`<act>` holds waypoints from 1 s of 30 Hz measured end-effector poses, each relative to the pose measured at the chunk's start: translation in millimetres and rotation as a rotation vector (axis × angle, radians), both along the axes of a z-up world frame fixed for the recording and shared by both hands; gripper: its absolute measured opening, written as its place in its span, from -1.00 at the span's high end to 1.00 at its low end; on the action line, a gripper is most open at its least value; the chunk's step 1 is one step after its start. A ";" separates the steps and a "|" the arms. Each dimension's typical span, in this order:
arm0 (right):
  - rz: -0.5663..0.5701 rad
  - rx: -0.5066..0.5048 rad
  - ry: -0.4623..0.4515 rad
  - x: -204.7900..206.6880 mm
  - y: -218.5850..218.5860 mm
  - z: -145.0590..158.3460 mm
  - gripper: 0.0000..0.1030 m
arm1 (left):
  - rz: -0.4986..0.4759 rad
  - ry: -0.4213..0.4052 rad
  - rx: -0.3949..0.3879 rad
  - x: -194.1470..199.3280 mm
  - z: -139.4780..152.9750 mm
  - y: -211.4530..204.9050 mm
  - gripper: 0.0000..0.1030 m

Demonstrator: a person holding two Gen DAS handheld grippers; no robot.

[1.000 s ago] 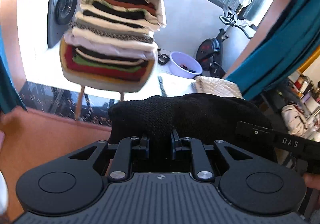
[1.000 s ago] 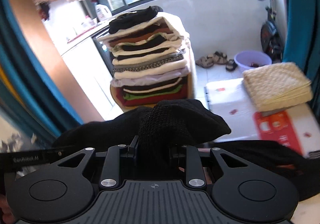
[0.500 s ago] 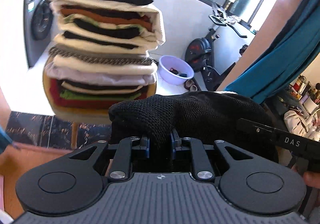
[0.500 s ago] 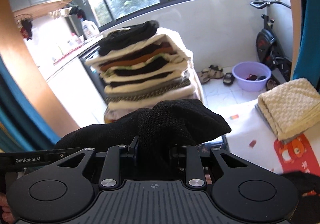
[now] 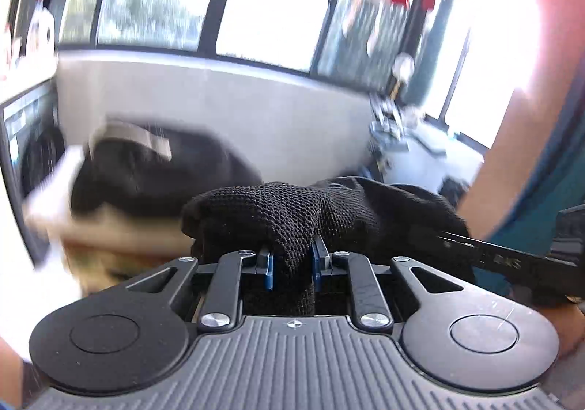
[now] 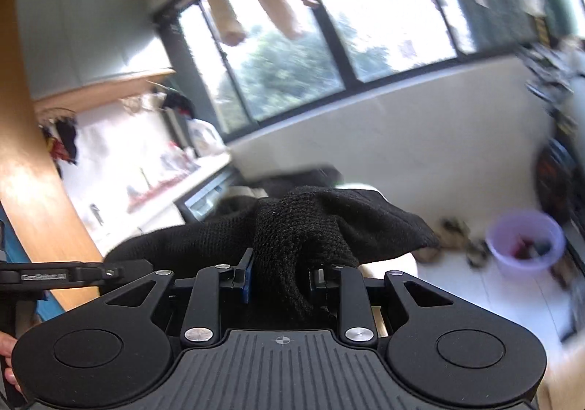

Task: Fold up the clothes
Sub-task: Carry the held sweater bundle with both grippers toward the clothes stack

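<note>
Folded black open-knit garment (image 5: 292, 216) carried level between both grippers, just short of blurred stack of folded clothes (image 5: 146, 176). Left gripper (image 5: 291, 265) and right gripper (image 6: 281, 278) each pinch one edge bunch, narrow jaws, likely keeping fold intact for stacking.

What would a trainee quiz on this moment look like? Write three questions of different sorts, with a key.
1. True or false: the left gripper is shut on the black knit garment.
2. Multiple choice: what lies past the garment in the right wrist view, low on the right? A) a purple basin B) a green bucket C) a wooden crate
3. Short answer: what is the right gripper holding?

Key:
1. True; the knit fabric is pinched between its blue-edged pads.
2. A
3. The same black knit garment, bunched between its fingers.
</note>
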State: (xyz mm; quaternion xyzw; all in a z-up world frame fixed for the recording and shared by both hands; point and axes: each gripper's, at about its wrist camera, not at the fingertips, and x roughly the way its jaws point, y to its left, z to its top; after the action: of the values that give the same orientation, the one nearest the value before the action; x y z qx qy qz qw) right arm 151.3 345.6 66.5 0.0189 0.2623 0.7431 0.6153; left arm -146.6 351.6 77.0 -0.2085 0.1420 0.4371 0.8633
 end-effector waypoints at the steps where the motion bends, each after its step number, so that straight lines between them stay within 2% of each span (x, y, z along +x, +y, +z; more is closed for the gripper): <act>1: 0.023 0.012 0.005 3.0 26.1 13.1 0.55 | 0.007 -0.007 0.019 -4.4 11.7 19.1 0.63; 5: 0.090 0.089 -0.009 -2.9 123.6 59.2 0.55 | 0.040 -0.010 0.057 -29.6 49.0 100.5 0.63; 8: 0.102 0.114 -0.005 -10.2 191.0 79.3 0.55 | 0.031 0.014 0.080 -44.4 59.3 157.8 0.63; 12: 0.071 0.075 0.030 -17.6 266.9 81.5 0.55 | 0.011 0.002 0.071 -63.9 60.1 229.3 0.64; 17: 0.010 0.086 -0.021 -46.0 328.6 74.2 0.54 | -0.028 -0.019 0.033 -80.3 48.3 306.9 0.63; 20: -0.012 0.033 -0.012 -56.6 370.5 53.7 0.51 | -0.035 -0.034 -0.122 -88.8 14.0 364.7 0.61; 21: -0.022 -0.010 -0.011 -59.1 385.6 41.2 0.49 | -0.037 -0.007 -0.178 -85.9 -5.0 383.3 0.57; 22: -0.028 -0.058 -0.021 -62.4 398.3 23.8 0.47 | -0.034 0.044 -0.227 -79.4 -26.8 398.8 0.41; 23: -0.033 -0.106 -0.033 -65.8 410.5 6.1 0.37 | -0.028 0.092 -0.274 -74.0 -48.3 412.6 0.34; 25: -0.050 -0.215 -0.105 -71.4 428.0 -29.4 0.29 | 0.002 0.163 -0.344 -71.3 -85.1 426.8 0.30; 26: -0.069 -0.270 -0.130 -72.5 430.6 -44.7 0.26 | 0.004 0.143 -0.347 -75.3 -92.6 425.3 0.18; 27: -0.084 -0.309 -0.130 -73.0 428.2 -54.9 0.09 | 0.001 0.122 -0.351 -79.8 -98.4 423.0 0.11; 29: -0.100 -0.318 -0.094 -68.1 411.7 -62.6 -0.20 | -0.037 0.076 -0.362 -90.9 -97.2 413.4 -0.07; 30: -0.106 -0.321 -0.075 -65.6 403.3 -65.9 -0.24 | -0.059 0.064 -0.358 -96.1 -96.3 407.5 -0.08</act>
State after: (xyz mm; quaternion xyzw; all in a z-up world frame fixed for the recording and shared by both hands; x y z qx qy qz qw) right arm 85.7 748.9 0.5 -0.0936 0.3533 0.6584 0.6580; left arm -242.7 759.1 -19.3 -0.3406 0.2511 0.3857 0.8199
